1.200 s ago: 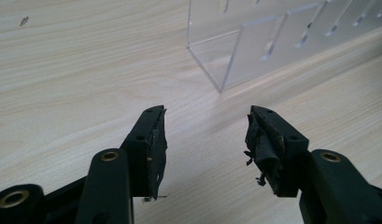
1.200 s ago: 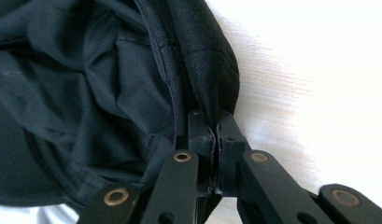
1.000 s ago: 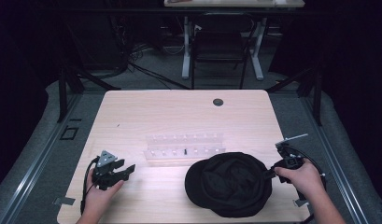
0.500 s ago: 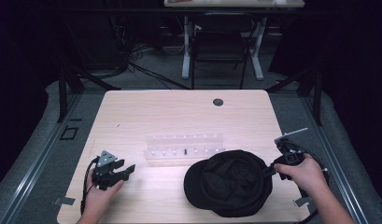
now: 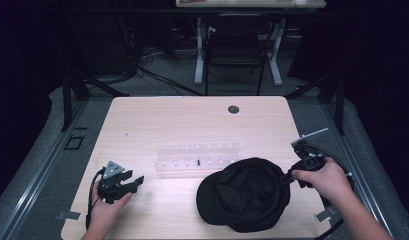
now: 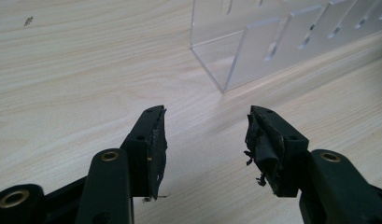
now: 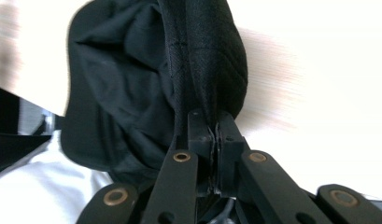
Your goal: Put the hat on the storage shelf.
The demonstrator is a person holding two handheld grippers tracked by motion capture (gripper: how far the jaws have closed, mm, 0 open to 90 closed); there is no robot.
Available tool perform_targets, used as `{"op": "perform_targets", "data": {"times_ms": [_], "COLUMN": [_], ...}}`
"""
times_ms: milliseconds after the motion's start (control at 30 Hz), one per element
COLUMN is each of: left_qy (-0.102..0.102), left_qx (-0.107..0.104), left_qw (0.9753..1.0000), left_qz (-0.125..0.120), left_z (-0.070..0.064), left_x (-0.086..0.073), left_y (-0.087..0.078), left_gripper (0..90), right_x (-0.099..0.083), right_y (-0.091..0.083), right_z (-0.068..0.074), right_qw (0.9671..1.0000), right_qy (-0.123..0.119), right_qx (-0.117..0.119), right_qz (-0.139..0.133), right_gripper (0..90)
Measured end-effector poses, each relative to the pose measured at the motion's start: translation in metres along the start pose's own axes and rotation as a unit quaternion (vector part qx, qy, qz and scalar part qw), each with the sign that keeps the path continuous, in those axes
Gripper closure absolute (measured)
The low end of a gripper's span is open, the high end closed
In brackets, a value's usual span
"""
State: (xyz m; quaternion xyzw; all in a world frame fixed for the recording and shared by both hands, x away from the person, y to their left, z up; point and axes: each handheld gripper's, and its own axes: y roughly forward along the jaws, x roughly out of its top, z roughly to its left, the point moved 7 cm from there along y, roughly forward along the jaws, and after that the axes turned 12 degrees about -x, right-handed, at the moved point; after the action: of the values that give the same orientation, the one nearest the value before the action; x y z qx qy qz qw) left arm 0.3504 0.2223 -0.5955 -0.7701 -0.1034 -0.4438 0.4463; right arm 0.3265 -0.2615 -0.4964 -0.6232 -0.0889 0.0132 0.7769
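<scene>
Clamping: right hand-held gripper (image 7: 215,128) is pinched on stitched black fabric cap (image 5: 244,195) edge.
Left hand-held gripper (image 6: 205,140): jaws apart, over wood-grain desk (image 5: 157,120).
Rack (image 5: 197,155): clear, slotted acrylic.

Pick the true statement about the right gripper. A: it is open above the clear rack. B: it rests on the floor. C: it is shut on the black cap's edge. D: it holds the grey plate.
C: in the right gripper view the right gripper has its jaws closed on the fabric edge of the black cap.

The left tool (image 5: 134,181) rests low with jaws apart, while the right tool (image 5: 287,178) is clamped tight.
</scene>
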Motion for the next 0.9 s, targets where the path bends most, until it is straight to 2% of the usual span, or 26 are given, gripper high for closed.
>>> {"op": "perform_targets", "data": {"times_ms": [67,133,233,300,333,400,533,567,633,667,767,833,900], "left_qy": [0.001,-0.001,0.000,0.000,0.001,0.001,0.001,0.001,0.000,0.000,-0.001,0.000,0.000], "left_qx": [0.000,0.000,0.001,0.001,0.001,0.001,0.001,0.001,0.001,0.001,0.000,0.001,0.000], "left_qw": [1.0000,1.0000,1.0000,1.0000,1.0000,1.0000,1.0000,1.0000,1.0000,1.0000,1.0000,1.0000,1.0000], "left_qz": [0.000,0.001,0.001,0.001,0.001,0.001,0.002,0.002,0.001,0.001,0.001,0.002,0.002], "left_z": [0.000,0.000,0.000,0.000,0.000,0.000,0.001,0.001,0.001,0.001,0.000,0.000,0.000], "left_x": [0.000,0.000,0.000,0.000,0.000,0.000,0.000,0.000,0.000,0.000,0.000,0.000,0.000], "left_y": [0.000,0.000,0.000,0.001,0.001,0.001,0.000,0.000,0.000,0.000,0.001,0.000,0.000], "left_gripper": [46.4,46.4,46.4,46.4,46.4,46.4,46.5,46.5,46.5,46.5,46.5,46.6,46.5], "right_x": [0.001,0.002,0.002,0.003,0.003,0.005,0.006,0.007,0.008,0.009,0.010,0.012,0.012], "right_y": [-0.004,-0.007,-0.013,-0.017,-0.020,-0.022,-0.029,-0.029,-0.033,-0.033,-0.038,-0.040,-0.044], "right_z": [0.002,0.005,0.008,0.011,0.010,0.015,0.017,0.019,0.019,0.022,0.025,0.030,0.033], "right_qw": [0.9999,0.9998,0.9999,0.9999,0.9999,0.9999,1.0000,0.9999,1.0000,0.9999,1.0000,0.9999,0.9999], "right_qy": [0.004,0.008,0.001,0.005,-0.012,0.008,0.001,0.013,0.003,0.014,0.003,0.012,0.006], "right_qx": [0.015,0.018,0.014,0.008,0.007,0.005,0.004,0.004,0.005,0.007,0.006,0.010,0.014], "right_qz": [0.003,0.001,0.001,-0.003,0.007,-0.007,0.001,-0.005,0.007,-0.003,0.005,-0.001,0.001], "right_gripper": [87.8,87.9,87.9,87.9,87.9,87.9,87.9,87.9,87.9,87.9,87.9,88.0,88.0]}}
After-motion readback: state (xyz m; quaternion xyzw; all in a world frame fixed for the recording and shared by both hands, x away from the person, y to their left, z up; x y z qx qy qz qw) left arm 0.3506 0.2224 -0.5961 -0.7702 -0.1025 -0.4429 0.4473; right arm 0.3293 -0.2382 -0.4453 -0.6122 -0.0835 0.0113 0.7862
